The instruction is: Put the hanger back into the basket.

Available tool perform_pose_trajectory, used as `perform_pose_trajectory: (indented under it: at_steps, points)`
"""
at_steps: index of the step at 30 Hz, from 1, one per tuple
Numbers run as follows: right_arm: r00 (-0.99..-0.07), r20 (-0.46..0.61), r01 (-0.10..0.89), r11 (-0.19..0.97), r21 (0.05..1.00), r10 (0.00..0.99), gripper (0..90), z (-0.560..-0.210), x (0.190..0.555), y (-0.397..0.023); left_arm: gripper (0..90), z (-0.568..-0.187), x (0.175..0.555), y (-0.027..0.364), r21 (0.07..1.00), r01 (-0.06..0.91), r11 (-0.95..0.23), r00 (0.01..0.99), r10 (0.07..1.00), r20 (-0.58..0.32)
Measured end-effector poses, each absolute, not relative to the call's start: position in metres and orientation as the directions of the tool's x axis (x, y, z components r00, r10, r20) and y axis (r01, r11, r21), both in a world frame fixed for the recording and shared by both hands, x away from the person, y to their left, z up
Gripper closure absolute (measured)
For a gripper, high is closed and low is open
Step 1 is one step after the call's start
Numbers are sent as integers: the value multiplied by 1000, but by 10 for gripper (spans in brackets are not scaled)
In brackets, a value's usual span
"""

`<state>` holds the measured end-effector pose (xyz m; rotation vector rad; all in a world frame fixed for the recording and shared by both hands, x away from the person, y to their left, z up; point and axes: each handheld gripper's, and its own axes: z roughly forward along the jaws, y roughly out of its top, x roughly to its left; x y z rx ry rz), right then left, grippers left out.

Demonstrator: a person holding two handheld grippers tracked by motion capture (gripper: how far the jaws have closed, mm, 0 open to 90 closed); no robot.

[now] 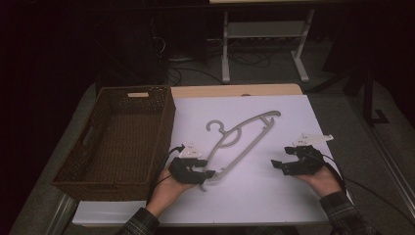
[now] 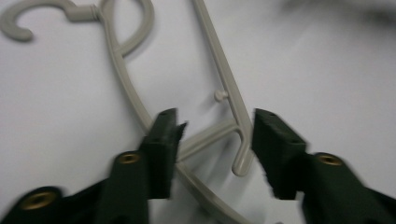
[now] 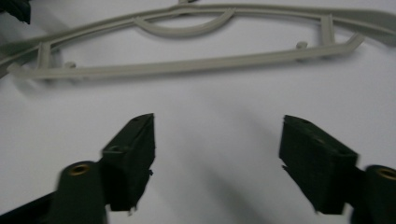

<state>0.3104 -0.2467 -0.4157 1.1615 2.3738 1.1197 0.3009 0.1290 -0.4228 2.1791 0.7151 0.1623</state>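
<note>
Hanger (image 1: 242, 136) lies flat on the white table (image 1: 274, 196), slanting from beside the basket (image 1: 117, 142) toward the far right. Its near end sits between the spread jaws of the left gripper (image 1: 209, 174), with no pad pressing on it. The right gripper (image 1: 278, 165), jaws also spread and empty, waits well apart, probably to take the other end.
</note>
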Motion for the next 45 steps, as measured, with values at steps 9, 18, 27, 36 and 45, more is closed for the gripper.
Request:
perform_pose_trajectory:
  at_steps: [9, 18, 27, 36, 45]
  points:
    - [-619, 53, 557, 391, 733, 783, 676, -406, 359, -241, 183, -416, 294, 132, 785, 413, -461, 819, 566, -99]
    - [-607, 33, 595, 425, 682, 794, 894, -411, 420, -229, 119, -415, 289, 136, 801, 414, -432, 811, 574, -109]
    - [-592, 26, 626, 439, 644, 805, 895, -421, 460, -227, 42, -414, 290, 139, 811, 415, -413, 805, 582, -116]
    - [-589, 18, 649, 460, 606, 808, 896, -433, 477, -223, 31, -413, 290, 143, 813, 415, -409, 803, 584, -116]
    - [-599, 22, 655, 474, 588, 800, 896, -437, 478, -223, 31, -412, 291, 145, 815, 422, -398, 798, 589, -125]
